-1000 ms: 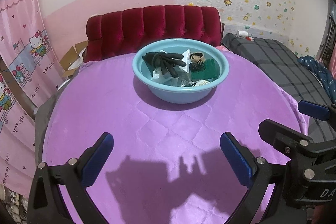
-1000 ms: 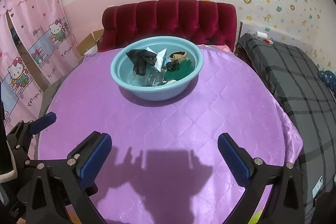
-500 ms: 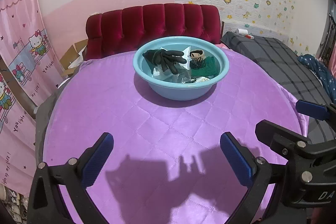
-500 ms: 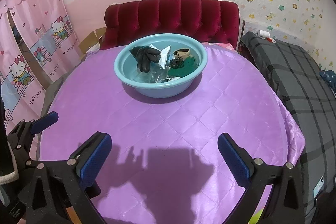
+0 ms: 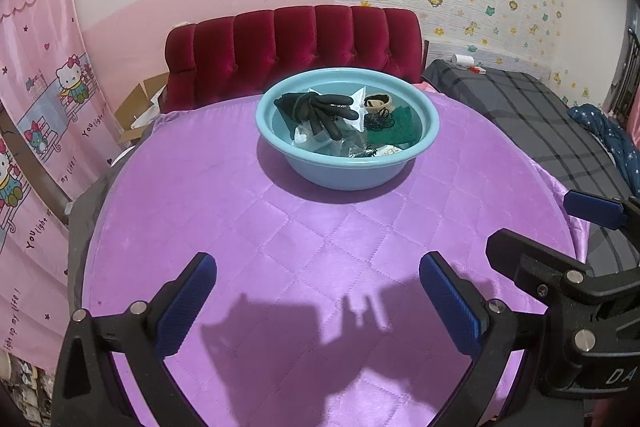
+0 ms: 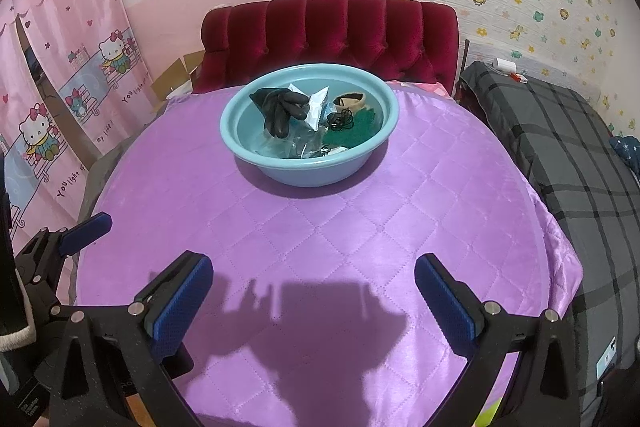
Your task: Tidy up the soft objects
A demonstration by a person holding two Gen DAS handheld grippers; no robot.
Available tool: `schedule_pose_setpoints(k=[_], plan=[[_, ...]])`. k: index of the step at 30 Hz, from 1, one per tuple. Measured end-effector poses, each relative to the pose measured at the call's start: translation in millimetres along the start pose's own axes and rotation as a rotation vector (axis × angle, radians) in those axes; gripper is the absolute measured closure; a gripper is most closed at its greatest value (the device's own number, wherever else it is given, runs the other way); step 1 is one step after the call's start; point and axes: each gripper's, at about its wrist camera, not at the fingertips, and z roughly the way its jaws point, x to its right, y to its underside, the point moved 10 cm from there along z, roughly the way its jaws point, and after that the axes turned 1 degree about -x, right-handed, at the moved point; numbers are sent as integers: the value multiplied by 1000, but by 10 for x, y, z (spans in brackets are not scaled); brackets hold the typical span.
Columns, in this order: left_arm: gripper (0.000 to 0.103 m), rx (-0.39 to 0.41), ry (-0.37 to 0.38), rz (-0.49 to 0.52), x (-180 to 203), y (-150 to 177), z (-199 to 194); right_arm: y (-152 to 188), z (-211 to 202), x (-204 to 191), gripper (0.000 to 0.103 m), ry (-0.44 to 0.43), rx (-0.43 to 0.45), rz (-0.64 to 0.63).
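A light blue basin (image 5: 424,143) (image 6: 372,151) stands at the far middle of the round purple quilted table (image 5: 280,227) (image 6: 320,235). In it lie a black glove (image 5: 320,109) (image 6: 280,109), a green cloth (image 5: 394,129) (image 6: 354,131), a tan pouch (image 5: 378,103) (image 6: 350,101), a black cord and clear plastic bags. My left gripper (image 5: 318,297) is open and empty over the near table. My right gripper (image 6: 314,297) is open and empty beside it.
A red tufted headboard (image 5: 296,43) stands behind the table. A grey plaid bed (image 6: 568,147) lies to the right. Pink Hello Kitty curtains (image 5: 36,99) hang on the left, with a cardboard box (image 5: 138,107) by them.
Both grippers have tilted or risen slightly, so the basin sits a little lower and nearer in both views. The jaws stay open. Nothing on the table moved.
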Motion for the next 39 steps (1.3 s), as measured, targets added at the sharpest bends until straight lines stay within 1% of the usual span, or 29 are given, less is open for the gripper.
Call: schedule_pose_setpoints(k=[19, 39], plan=[[0, -8, -3, 0, -21, 5, 17, -12, 19, -1, 0, 2, -6, -1], [0, -18, 6, 16, 12, -62, 77, -75, 45, 41, 0, 16, 5, -8]])
